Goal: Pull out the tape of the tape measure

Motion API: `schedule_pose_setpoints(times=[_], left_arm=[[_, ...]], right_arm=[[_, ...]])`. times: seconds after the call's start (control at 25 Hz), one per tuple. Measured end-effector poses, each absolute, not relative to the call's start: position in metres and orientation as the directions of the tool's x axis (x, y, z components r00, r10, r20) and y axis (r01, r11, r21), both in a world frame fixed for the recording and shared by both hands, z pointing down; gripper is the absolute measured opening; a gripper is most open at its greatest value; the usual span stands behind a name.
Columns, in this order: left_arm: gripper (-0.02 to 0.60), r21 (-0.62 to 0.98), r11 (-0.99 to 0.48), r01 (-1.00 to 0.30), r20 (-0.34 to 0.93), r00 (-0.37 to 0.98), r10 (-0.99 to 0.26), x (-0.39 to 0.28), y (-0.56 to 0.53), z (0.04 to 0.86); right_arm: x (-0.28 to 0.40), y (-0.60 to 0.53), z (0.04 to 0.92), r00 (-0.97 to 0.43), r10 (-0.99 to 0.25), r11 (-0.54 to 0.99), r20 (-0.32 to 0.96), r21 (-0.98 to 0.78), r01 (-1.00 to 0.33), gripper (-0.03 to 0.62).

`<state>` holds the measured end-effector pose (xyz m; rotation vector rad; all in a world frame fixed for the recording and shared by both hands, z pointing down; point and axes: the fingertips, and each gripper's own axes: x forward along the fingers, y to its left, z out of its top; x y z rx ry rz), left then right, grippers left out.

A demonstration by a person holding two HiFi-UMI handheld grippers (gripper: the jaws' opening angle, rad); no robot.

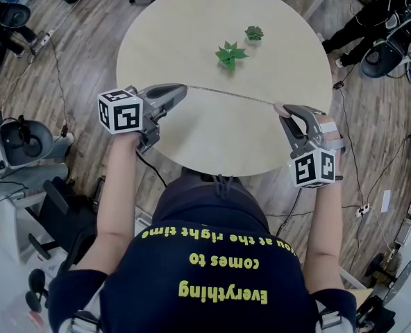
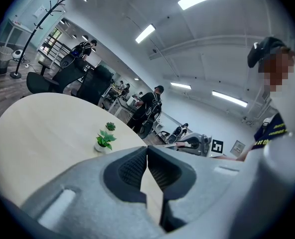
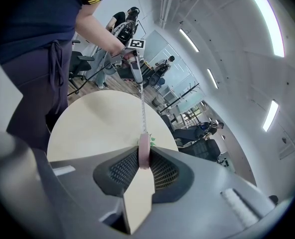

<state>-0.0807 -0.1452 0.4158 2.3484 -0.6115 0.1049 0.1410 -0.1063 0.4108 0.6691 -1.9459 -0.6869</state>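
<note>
Pink tape measure case (image 3: 144, 151) pinched in right gripper (image 1: 281, 109); left gripper (image 1: 183, 87) clamped on tape (image 1: 230, 94) end, strung taut above round table (image 1: 191, 144). Draw apart straight, level, grips firm to avoid slip.

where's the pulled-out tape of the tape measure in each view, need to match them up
Head view: the thin pale pulled-out tape runs over the round beige table, from left hand-held gripper to right hand-held gripper.
Left gripper view: faint strip just right of the shut jaw tips.
Right gripper view: line rising from the pink case between the jaws.
Shared landmark: the table.
</note>
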Motion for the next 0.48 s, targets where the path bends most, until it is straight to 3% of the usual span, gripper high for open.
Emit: schedule_pose_setpoints(times=[0.48], left_arm=[[0.008,0.61,-0.658,-0.441,0.24,0.894,-0.378,-0.068,-0.139,0.415]], right_arm=[[0.138,-0.101,0.411,-0.424,-0.691,0.696,0.585,0.697,-0.172,0.083]])
